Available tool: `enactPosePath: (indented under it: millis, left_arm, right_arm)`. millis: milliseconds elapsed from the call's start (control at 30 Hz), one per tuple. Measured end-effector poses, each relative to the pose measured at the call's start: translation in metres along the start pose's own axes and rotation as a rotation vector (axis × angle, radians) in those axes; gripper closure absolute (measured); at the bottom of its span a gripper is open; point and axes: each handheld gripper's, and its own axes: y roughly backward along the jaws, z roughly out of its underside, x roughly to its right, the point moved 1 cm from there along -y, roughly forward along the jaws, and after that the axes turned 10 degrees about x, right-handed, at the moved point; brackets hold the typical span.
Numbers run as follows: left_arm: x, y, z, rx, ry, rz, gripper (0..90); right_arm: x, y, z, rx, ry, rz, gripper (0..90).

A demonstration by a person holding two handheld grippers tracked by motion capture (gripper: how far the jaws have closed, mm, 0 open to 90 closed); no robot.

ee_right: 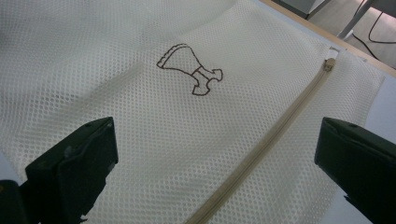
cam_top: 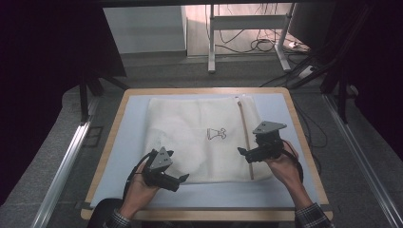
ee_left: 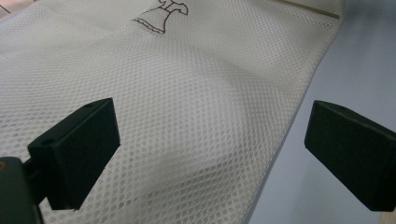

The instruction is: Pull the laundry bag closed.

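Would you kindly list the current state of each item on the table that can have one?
mesh laundry bag: lying flat on the table, printed side up, not gripped.
zipper: closed along its visible length, pull at the far end.
left hand-held gripper: open, poised over the bag's near edge.
right hand-held gripper: open, above the bag, jaws either side of the zipper.

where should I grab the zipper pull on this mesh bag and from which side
Pinch the small tab at the far end of the zipper, coming from above with the right claw. It lies flat on the bag, so it probably needs lifting first.
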Motion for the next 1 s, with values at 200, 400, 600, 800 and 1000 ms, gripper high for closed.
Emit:
enactPosePath:
  millis: [200,400,600,800,1000]
  left_arm:
    - [-0.001,0.004,0.002,0.002,0.001,-0.006,3.0]
    - [-0.002,0.008,0.004,0.003,0.001,-0.016,3.0]
    - [-0.002,0.011,0.006,0.0,0.001,-0.023,3.0]
    - [-0.003,0.015,0.007,-0.001,0.001,-0.034,2.9]
    - [-0.005,0.021,0.01,0.001,0.009,-0.043,2.9]
  right_arm:
    - [-0.003,0.007,0.007,-0.002,-0.007,0.001,0.0]
    - [-0.007,0.014,0.017,-0.009,-0.013,0.0,0.0]
    - [-0.01,0.022,0.022,0.0,-0.016,0.0,0.0]
    - [-0.013,0.027,0.027,0.002,-0.015,0.002,0.0]
    - [-0.017,0.032,0.032,0.004,-0.018,0.012,0.0]
